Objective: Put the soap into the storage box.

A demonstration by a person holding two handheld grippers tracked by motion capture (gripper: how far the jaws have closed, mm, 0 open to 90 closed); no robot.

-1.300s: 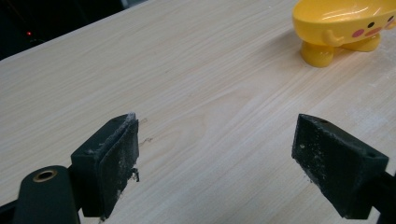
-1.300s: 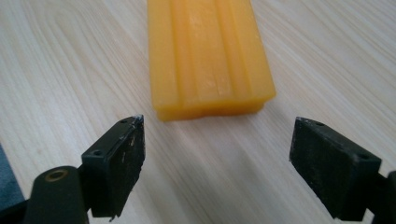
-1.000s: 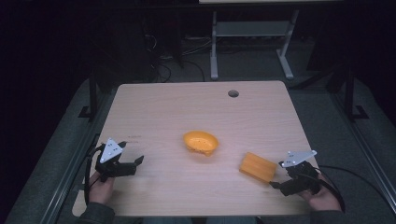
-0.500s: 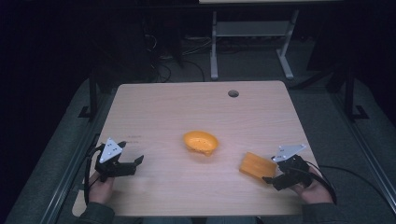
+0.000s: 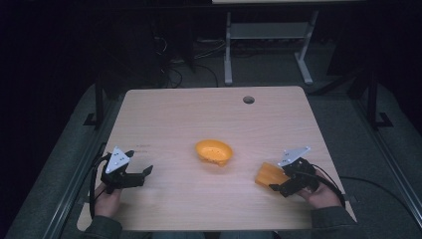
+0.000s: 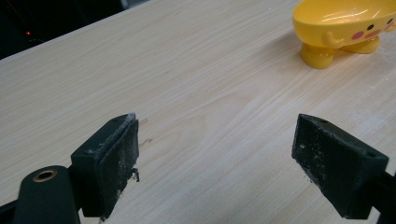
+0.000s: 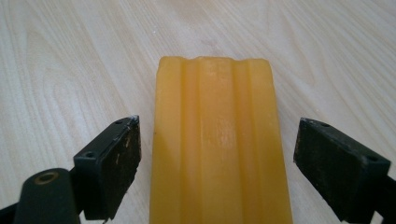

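Observation:
A yellow ridged bar of soap (image 7: 217, 144) lies flat on the wooden table (image 5: 189, 119), and in the high view the soap (image 5: 267, 175) is at the right front. My right gripper (image 7: 233, 163) is open with a jaw on either side of the bar, not touching it; in the high view the right gripper (image 5: 280, 185) sits at the bar's near end. A yellow footed soap dish (image 5: 214, 152) with a cartoon face stands mid-table, and the dish (image 6: 348, 25) shows at the top right of the left gripper view. My left gripper (image 5: 144, 175) (image 6: 224, 158) is open over bare wood at the left front.
A round cable hole (image 5: 248, 99) is near the table's far edge. Beyond the table a grey metal frame (image 5: 268, 40) stands on dark floor. Cables trail from both grippers off the near edge.
My right gripper has slid forward and left along the table, so its jaws now straddle the near end of the soap bar. The left gripper has stayed put.

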